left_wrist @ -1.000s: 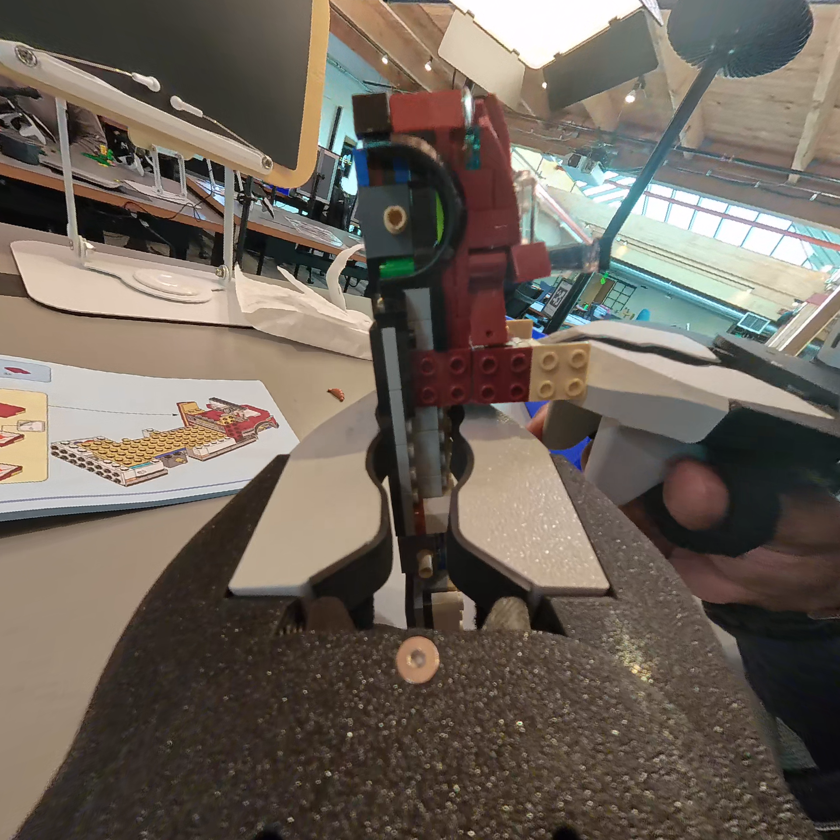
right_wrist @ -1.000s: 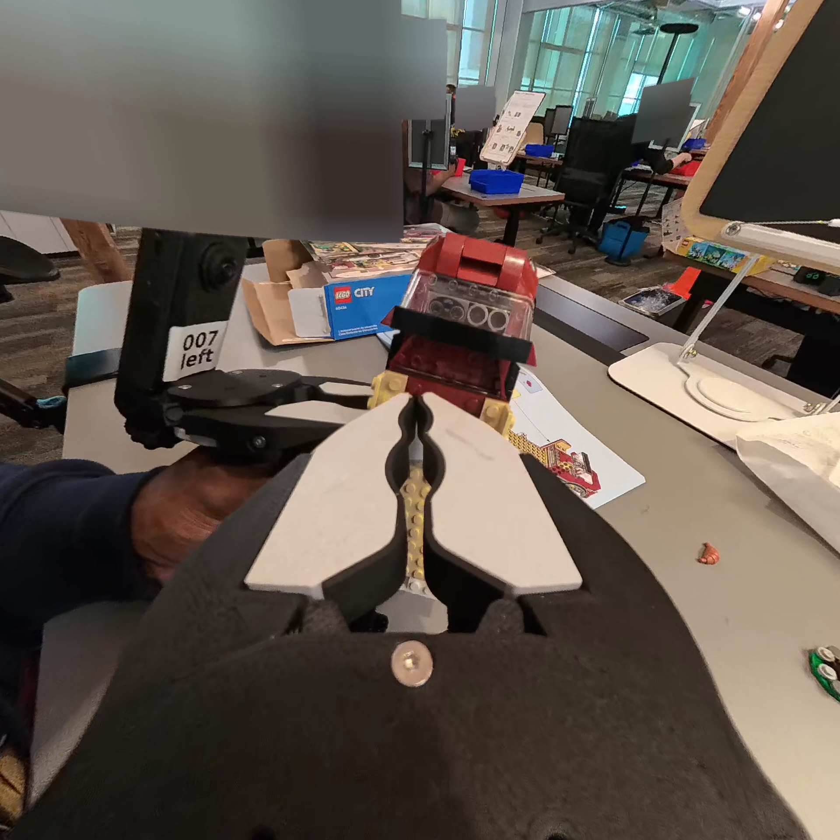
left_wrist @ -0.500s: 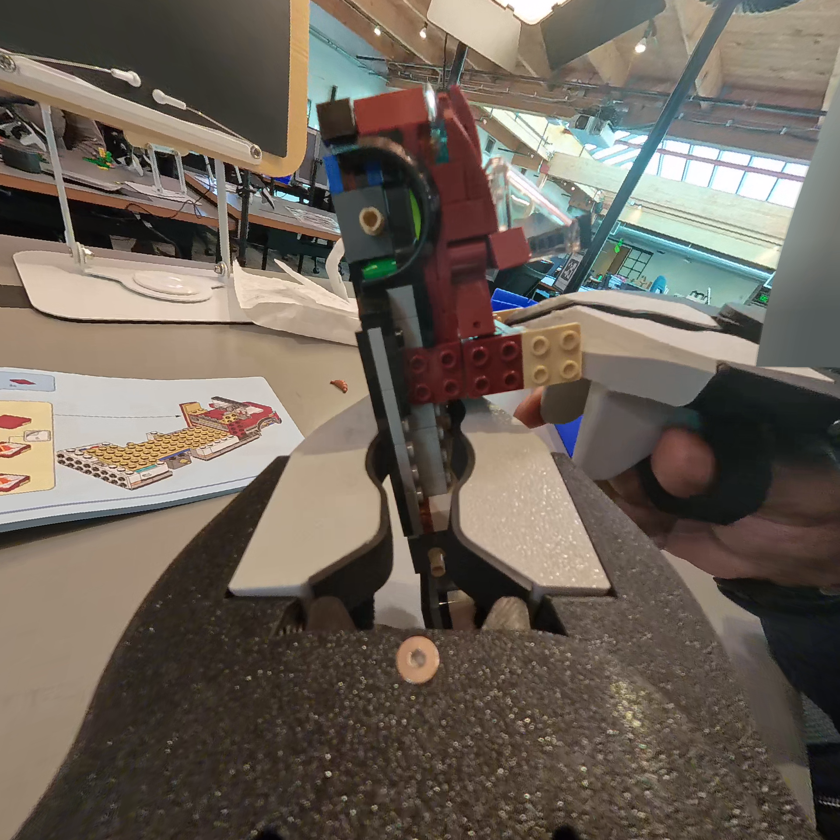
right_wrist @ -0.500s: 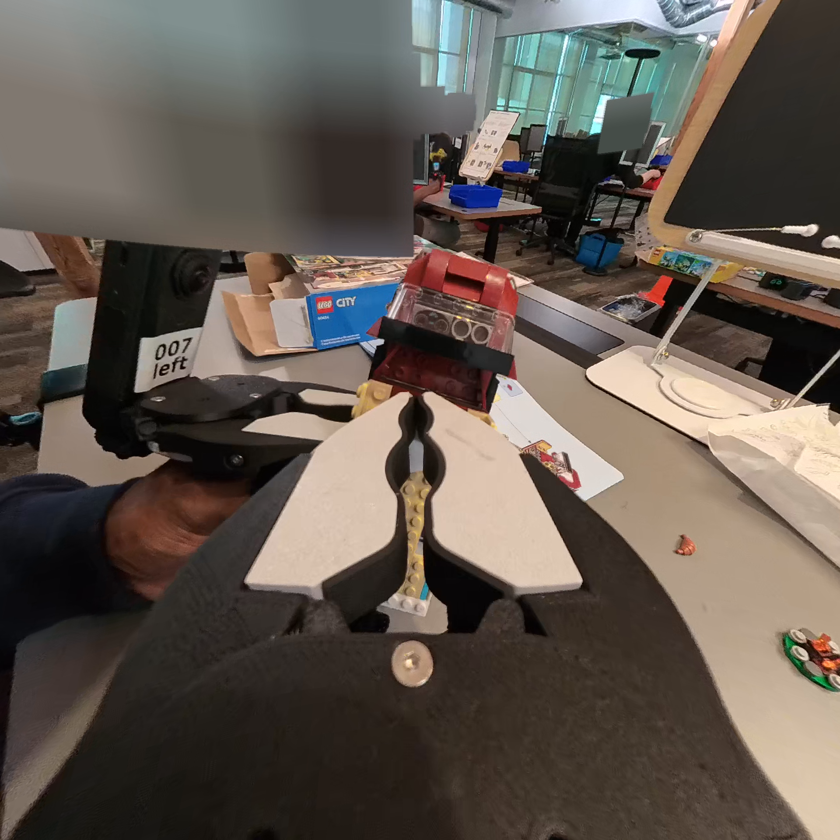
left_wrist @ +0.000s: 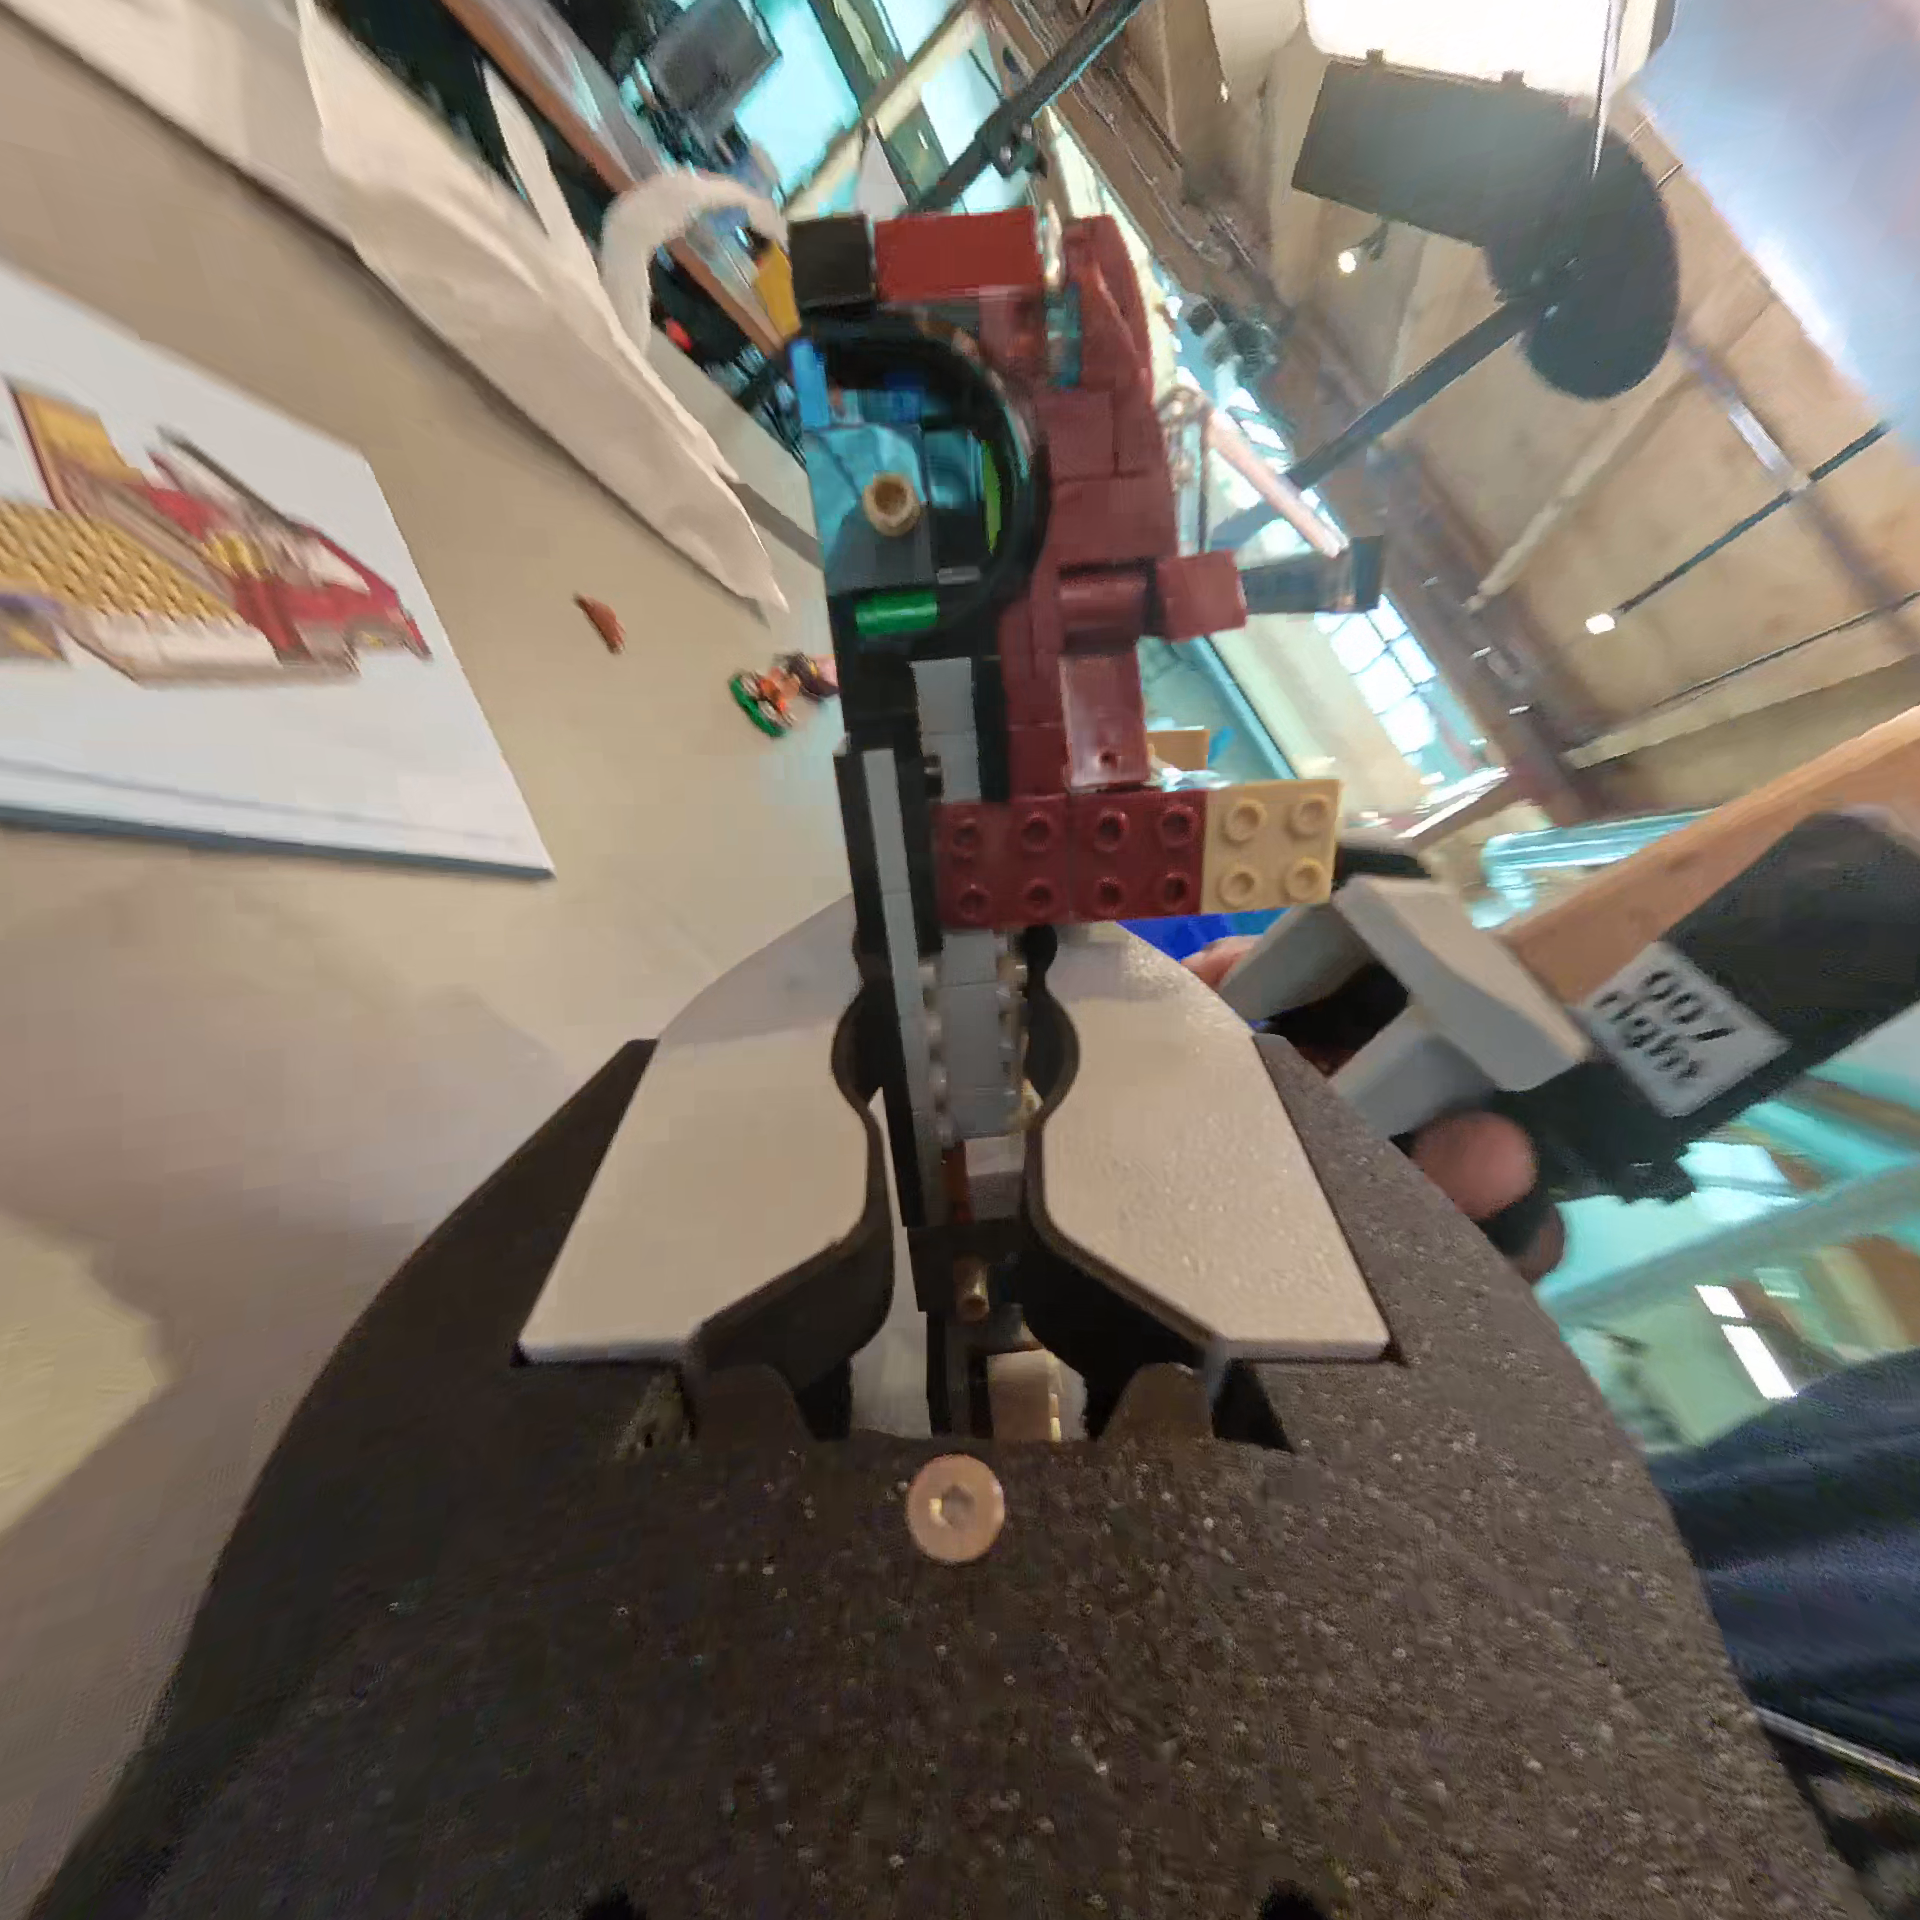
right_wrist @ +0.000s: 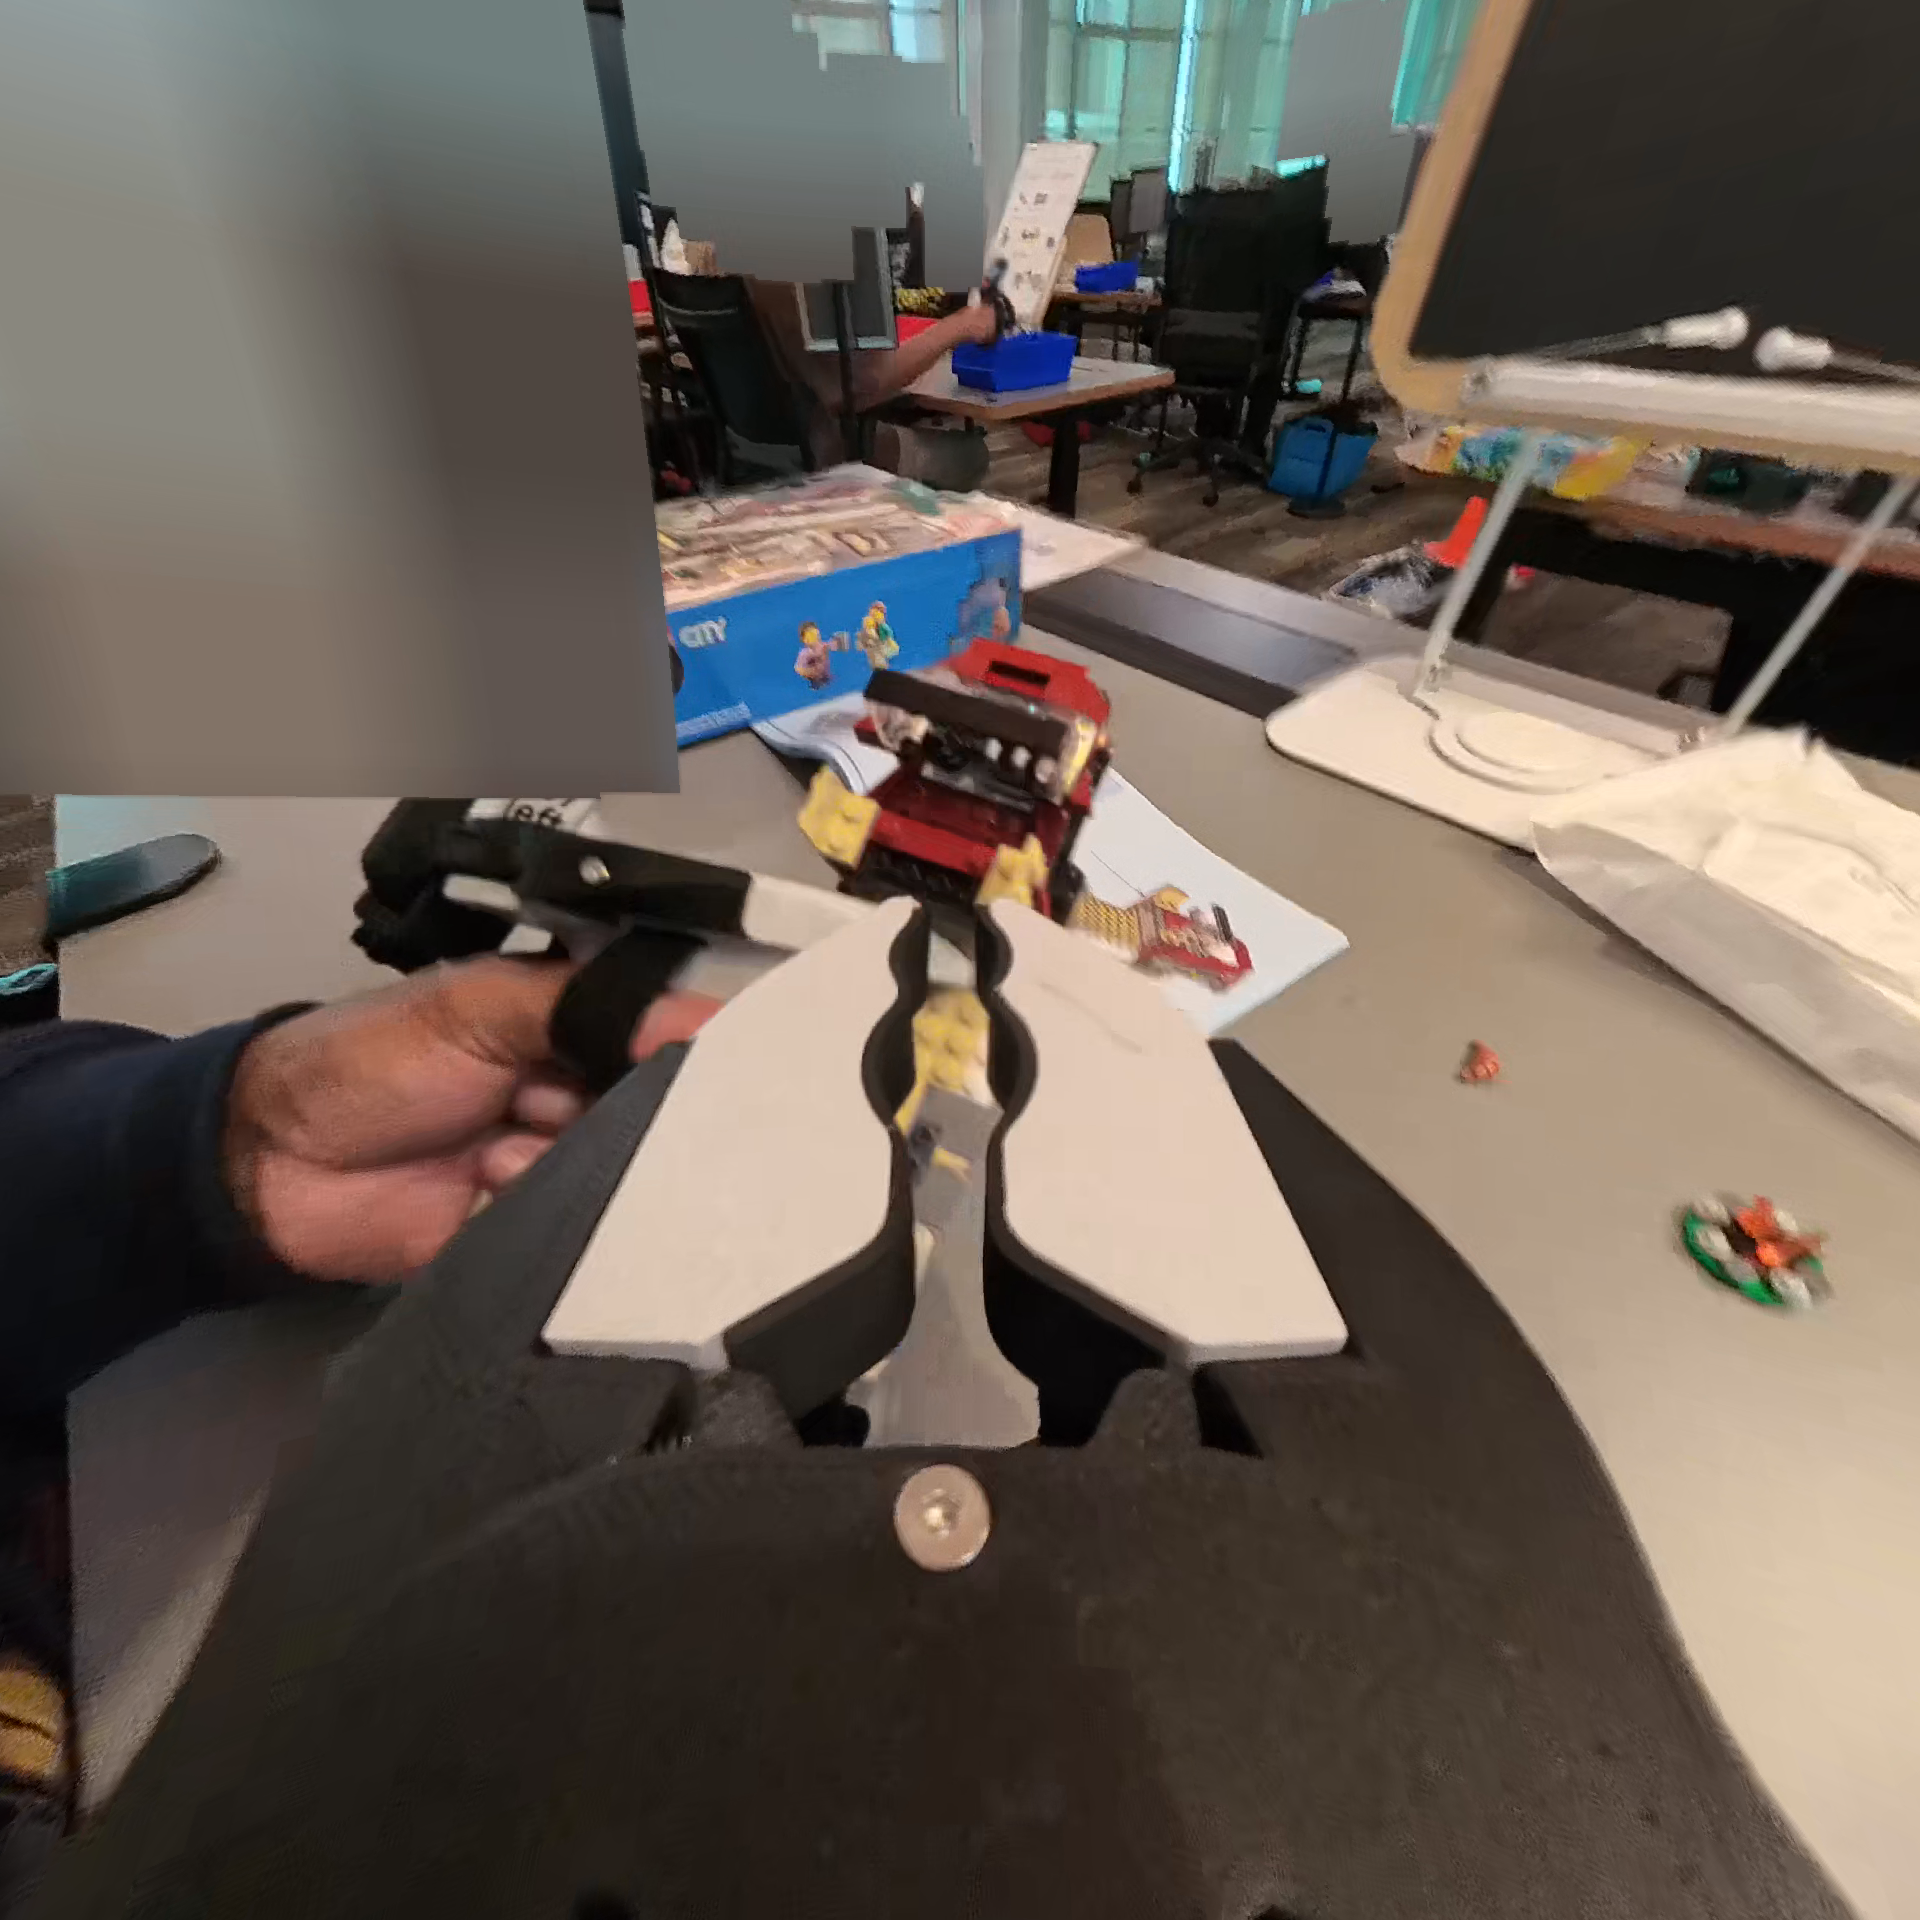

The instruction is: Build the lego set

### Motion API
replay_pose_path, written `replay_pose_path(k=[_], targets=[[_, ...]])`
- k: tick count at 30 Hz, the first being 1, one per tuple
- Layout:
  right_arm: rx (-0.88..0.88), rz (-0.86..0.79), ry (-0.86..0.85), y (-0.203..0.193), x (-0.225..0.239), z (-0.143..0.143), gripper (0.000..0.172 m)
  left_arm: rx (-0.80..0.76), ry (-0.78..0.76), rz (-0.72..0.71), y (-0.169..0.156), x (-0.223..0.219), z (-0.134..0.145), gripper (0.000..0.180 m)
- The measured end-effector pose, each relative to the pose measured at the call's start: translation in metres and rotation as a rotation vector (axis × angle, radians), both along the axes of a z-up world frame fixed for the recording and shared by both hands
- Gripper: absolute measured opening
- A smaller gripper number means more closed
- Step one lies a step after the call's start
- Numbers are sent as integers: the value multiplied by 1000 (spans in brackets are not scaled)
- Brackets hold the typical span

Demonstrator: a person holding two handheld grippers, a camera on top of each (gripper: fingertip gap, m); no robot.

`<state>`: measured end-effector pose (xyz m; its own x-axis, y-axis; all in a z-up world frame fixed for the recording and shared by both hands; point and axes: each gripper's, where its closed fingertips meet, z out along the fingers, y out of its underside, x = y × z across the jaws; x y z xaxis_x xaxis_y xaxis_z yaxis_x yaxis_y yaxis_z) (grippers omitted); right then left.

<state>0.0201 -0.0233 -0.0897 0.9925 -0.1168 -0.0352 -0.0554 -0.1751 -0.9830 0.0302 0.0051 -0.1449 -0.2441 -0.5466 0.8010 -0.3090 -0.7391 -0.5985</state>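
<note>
We are looking at a blocky, studded brick model truck [left_wrist: 997,540] of dark red, black and grey plastic with tan corner plates, raised above the smooth grey worktop [left_wrist: 260,1039]. The left tool [left_wrist: 951,997] is clamping the truck's grey-and-black chassis edge between its flat, pale, grainy fingers [left_wrist: 1164,1122], jaws narrowly parted around it. The right tool [right_wrist: 951,935] is standing slightly parted just below the truck's tan plates, gripping nothing. A paper instruction booklet [right_wrist: 1195,914] is lying beneath.
</note>
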Motion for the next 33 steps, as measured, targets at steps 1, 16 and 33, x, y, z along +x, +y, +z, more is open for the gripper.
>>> replay_pose_path(k=[1,16,33], targets=[[-30,-15,25,-6,6,-8,10,-51,18,-35,-3,1,-2,23],[-202,-45,81,-59,43,-64,27,47,428,-437,-76,19,-56,25],[-303,-29,32,-47,55,-86,17,199,474,-430,-80,24,-61,34]])
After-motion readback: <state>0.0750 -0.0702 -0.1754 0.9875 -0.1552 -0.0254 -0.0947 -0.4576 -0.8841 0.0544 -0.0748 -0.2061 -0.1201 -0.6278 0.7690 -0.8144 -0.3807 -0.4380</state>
